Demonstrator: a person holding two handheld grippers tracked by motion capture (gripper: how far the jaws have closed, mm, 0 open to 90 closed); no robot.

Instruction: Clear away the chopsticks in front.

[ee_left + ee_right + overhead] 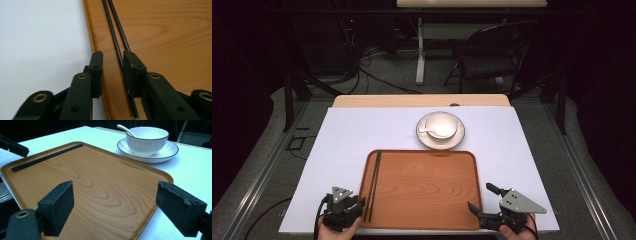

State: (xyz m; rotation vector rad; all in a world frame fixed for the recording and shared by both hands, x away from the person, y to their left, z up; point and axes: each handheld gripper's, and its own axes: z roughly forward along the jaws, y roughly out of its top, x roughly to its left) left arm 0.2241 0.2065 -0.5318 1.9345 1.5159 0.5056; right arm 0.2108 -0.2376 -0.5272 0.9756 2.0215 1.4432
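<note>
Lighting from overhead, falling evenly on the white table cover [362,150]; surroundings beyond the table staying dark, near black toward upper left and right of the high view. Throwing a soft, short shadow under the bowl [146,140] and saucer [170,151]. Glaring mildly off the tray [100,185]. Blurring slightly on the near jaws at the bottom of both gripper views.

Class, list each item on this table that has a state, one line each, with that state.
Tray: flat on table, holds chopsticks.
Chopsticks: side by side along tray's left edge.
Bowl: upright on saucer, spoon inside.
Left gripper: open, straddling chopsticks.
Right gripper: open, empty.
</note>
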